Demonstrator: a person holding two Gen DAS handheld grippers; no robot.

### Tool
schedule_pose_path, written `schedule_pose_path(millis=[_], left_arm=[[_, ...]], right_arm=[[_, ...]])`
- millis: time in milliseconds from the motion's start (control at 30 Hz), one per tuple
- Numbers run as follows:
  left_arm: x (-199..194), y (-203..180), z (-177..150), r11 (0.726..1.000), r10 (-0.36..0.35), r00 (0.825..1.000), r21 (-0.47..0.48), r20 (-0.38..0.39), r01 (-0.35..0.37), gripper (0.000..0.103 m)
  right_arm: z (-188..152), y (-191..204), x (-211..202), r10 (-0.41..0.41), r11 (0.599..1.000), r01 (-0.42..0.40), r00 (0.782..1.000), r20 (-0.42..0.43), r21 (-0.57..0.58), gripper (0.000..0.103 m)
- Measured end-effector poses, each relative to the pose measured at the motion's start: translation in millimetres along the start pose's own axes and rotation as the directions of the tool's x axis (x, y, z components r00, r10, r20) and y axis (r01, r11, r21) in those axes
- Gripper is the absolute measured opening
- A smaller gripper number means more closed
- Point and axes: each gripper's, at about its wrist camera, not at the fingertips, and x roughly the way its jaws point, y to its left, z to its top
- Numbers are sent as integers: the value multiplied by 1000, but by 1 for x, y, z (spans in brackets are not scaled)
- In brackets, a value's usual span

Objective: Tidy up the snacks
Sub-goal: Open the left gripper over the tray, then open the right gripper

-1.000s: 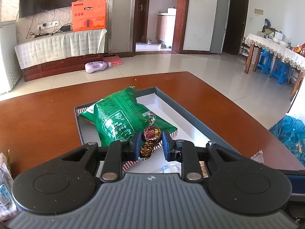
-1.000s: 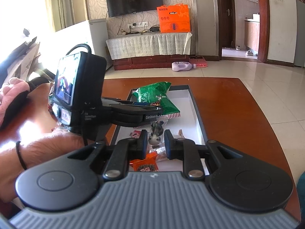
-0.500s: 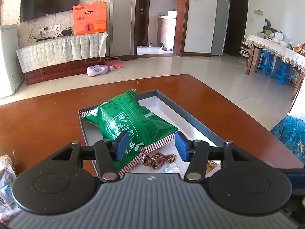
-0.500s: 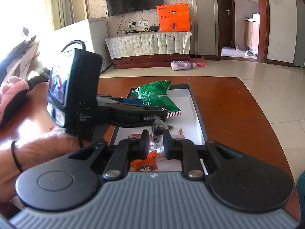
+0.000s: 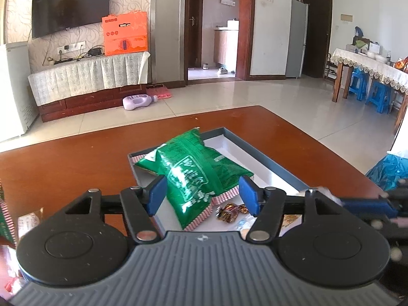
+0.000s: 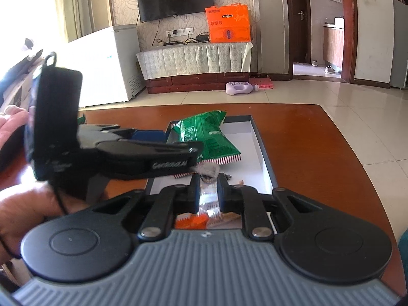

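the left gripper (image 5: 202,191) gaped wide over the green bag (image 5: 193,170); the right gripper (image 6: 208,186) pinched a clear-wrapped snack (image 6: 207,199) above the tray (image 6: 262,153).

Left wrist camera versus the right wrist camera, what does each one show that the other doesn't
Only the left wrist view shows the left gripper open, the brown wrapped candy lying loose in the tray, and the blue stools. Only the right wrist view shows the right gripper shut on a clear packet and the white freezer's front. Both show the green snack bag, tray and orange box.
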Motion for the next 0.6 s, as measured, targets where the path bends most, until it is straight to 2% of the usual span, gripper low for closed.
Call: schedule_pose_path(millis=[333,600], left_arm=[[-29,14,-4,999,28,1000,24,9,-29,74],[-47,20,-6,999,32,999,3,14,-32,76]], right_arm=[[2,6,19,-4,1000,5,1000,-20,20,16],[-1,5,13,-21,998,21,1000,-8,58,20]])
